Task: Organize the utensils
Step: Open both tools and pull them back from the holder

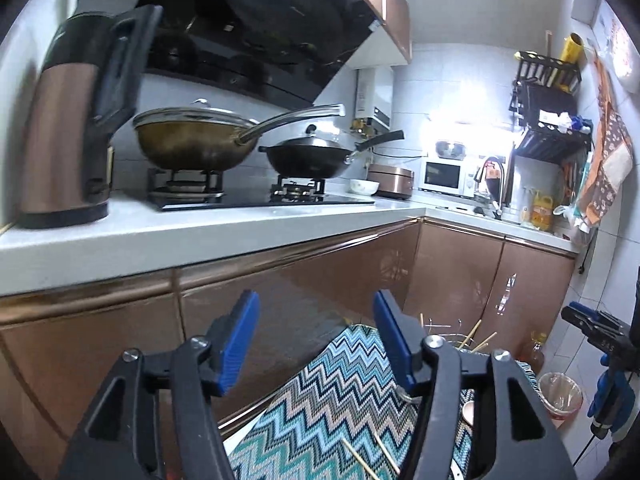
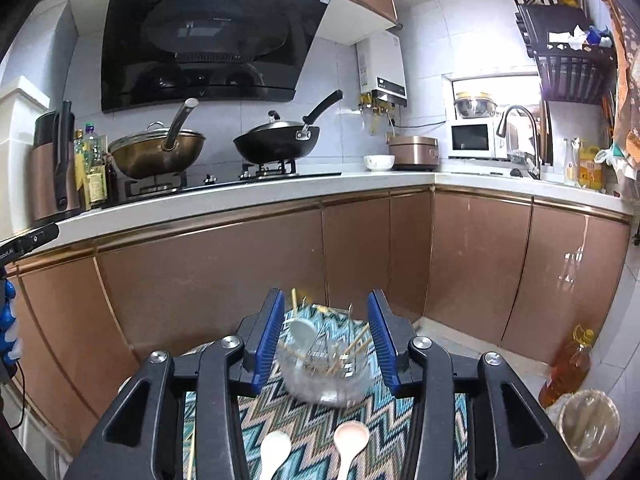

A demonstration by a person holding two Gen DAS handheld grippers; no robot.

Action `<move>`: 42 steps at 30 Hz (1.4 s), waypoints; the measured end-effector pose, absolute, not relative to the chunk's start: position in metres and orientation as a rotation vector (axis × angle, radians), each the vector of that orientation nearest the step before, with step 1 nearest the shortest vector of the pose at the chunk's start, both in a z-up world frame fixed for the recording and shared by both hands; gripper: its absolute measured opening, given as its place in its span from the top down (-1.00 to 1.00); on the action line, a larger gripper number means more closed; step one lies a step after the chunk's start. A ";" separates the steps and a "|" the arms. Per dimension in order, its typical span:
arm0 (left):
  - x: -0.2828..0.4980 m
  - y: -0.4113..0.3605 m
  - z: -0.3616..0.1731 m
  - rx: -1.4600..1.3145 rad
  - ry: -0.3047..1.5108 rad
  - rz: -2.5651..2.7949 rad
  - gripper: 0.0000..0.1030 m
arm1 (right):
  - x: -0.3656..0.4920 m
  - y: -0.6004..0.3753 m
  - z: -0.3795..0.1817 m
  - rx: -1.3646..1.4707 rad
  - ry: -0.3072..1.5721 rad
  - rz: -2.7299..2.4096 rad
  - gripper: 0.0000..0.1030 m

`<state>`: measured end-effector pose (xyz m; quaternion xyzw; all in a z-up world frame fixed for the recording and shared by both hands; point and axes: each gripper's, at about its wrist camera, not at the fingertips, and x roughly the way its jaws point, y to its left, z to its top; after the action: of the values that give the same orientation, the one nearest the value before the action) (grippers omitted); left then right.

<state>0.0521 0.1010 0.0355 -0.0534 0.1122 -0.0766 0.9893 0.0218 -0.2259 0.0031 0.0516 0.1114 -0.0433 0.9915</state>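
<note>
Both tongs stand apart and empty. The left tongs [image 1: 316, 344] hang wide over the near edge of the zigzag cloth [image 1: 340, 396]; the right tongs [image 2: 326, 340] are moderately open, framing the clear holder [image 2: 324, 372] without touching it. That holder stands on the cloth and already carries 1 white spoon [image 2: 302, 334] and several chopsticks [image 2: 356, 342]. 2 more spoons, one white [image 2: 276, 452] and one pink [image 2: 350, 442], lie loose on the cloth just in front of it. The sorting looks partly done. Next, either tongs should probably drop to a loose spoon and close on its handle.
</note>
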 end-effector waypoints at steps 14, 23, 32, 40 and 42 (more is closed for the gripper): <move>0.019 0.120 0.019 -0.142 0.251 -0.177 -0.21 | -0.029 -0.196 0.001 0.060 0.227 -0.135 -0.08; 0.014 0.118 0.012 -0.145 0.259 -0.175 -0.28 | -0.047 -0.190 0.000 0.016 0.192 -0.227 -0.29; 0.020 0.111 0.008 -0.129 0.263 -0.160 -0.37 | -0.056 -0.194 -0.004 0.026 0.163 -0.262 -0.46; 0.025 0.112 0.005 -0.138 0.271 -0.155 -0.40 | -0.059 -0.198 -0.009 0.044 0.155 -0.249 -0.79; 0.026 0.112 0.005 -0.137 0.272 -0.152 -0.41 | -0.058 -0.197 -0.010 0.043 0.153 -0.247 -0.89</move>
<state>0.0258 0.1121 0.0048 -0.0681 0.1354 -0.0756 0.9856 -0.0584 -0.1971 -0.0104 0.0213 0.0761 -0.1233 0.9892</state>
